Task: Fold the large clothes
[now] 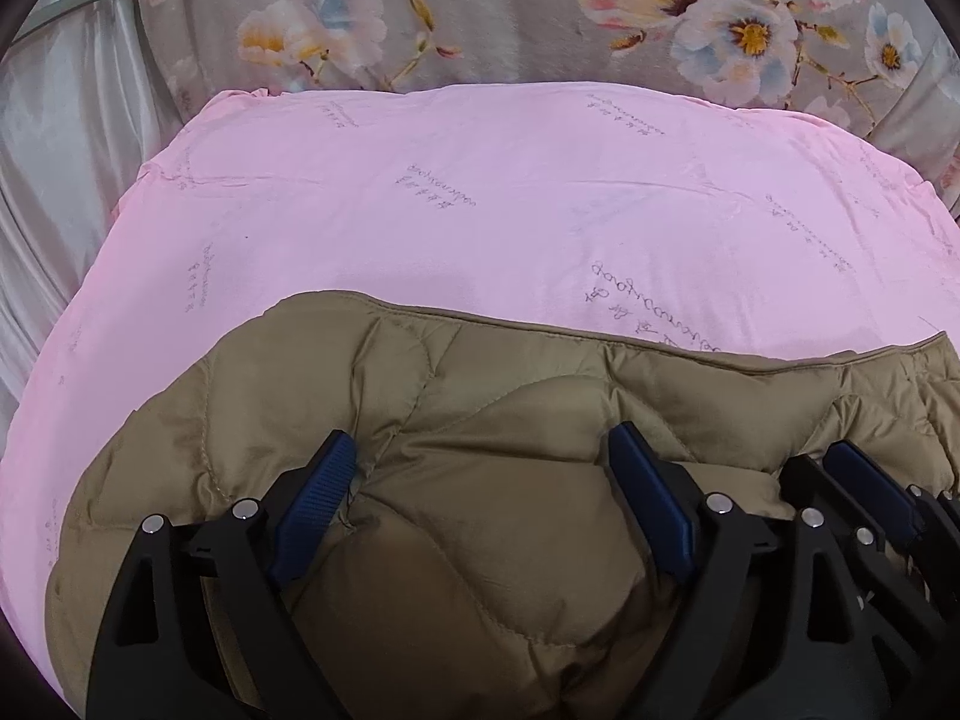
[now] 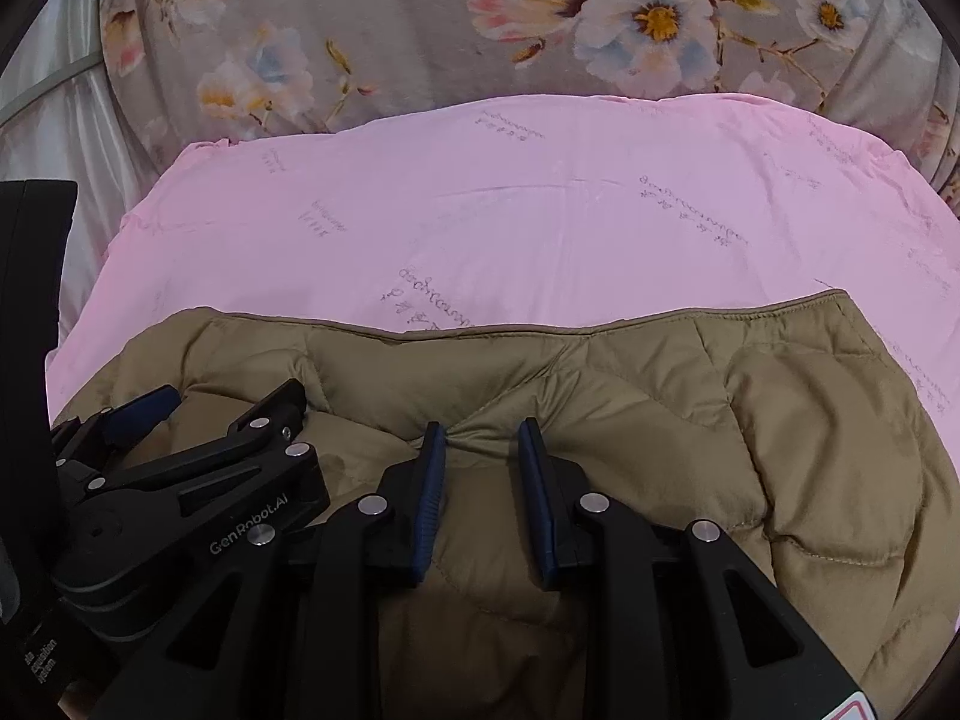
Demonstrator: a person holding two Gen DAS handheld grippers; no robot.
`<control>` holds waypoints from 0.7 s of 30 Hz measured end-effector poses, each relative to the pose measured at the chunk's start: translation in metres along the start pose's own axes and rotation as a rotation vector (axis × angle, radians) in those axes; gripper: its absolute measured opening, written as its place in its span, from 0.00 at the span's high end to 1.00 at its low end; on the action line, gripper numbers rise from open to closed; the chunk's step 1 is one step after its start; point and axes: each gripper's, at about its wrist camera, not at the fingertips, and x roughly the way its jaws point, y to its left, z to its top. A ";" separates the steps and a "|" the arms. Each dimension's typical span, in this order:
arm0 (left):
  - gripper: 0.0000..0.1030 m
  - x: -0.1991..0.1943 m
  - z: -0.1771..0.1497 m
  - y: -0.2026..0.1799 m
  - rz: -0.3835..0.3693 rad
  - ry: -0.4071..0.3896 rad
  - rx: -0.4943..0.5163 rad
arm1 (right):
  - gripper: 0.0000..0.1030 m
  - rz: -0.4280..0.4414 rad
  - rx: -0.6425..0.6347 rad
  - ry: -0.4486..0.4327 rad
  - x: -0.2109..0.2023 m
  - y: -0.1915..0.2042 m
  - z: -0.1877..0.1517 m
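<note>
at the bottom of the left wrist view the left claw (image 1: 483, 468) fills the foreground, black hinged arms with silver rivets and ribbed blue fingers (image 1: 315, 510) spread wide, a broad mound of padded fabric bulging between them but not pinched. in the lower right of that frame the right claw (image 1: 864, 480) shows just beside it, edge-on. in the right wrist view the right claw (image 2: 481, 444) sits at bottom centre, its blue pads partly apart with a small ridge of fabric rising in the gap; i cannot tell whether they actually grip it. the left claw (image 2: 216, 414) lies at the lower left there, its body printed "GenRobot.AI" in grey letters; a further white label at the far lower left edge is too cut off to read.

the quilted jacket (image 1: 528, 420) is tan, puffy, stitched in curved wavy seams with a piped hem, spread across the lower half of both frames on the pink sheet (image 1: 480, 192). the sheet is smooth, faintly creased, printed with slanted cursive script too faint to read. above it, across the top of the frame, hangs a grey floral fabric (image 1: 480, 12) with pink, white and blue blossoms.
</note>
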 end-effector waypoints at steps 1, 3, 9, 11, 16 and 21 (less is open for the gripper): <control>0.18 0.000 -0.001 0.000 0.003 -0.002 0.000 | 0.76 -0.003 -0.001 -0.003 0.000 0.000 -0.001; 0.18 0.001 -0.001 -0.001 0.008 -0.006 0.001 | 0.77 -0.007 -0.003 -0.007 0.001 0.001 -0.001; 0.18 0.001 -0.003 -0.002 0.019 -0.014 0.004 | 0.77 -0.011 -0.003 -0.011 0.001 0.002 -0.002; 0.18 0.001 -0.003 -0.002 0.023 -0.017 0.005 | 0.77 -0.013 -0.003 -0.012 0.002 0.002 -0.002; 0.18 0.001 -0.005 -0.004 0.031 -0.022 0.005 | 0.78 -0.016 0.000 -0.017 0.001 0.002 -0.003; 0.17 0.001 -0.006 -0.003 0.035 -0.029 0.003 | 0.78 -0.015 0.003 -0.023 0.002 0.001 -0.002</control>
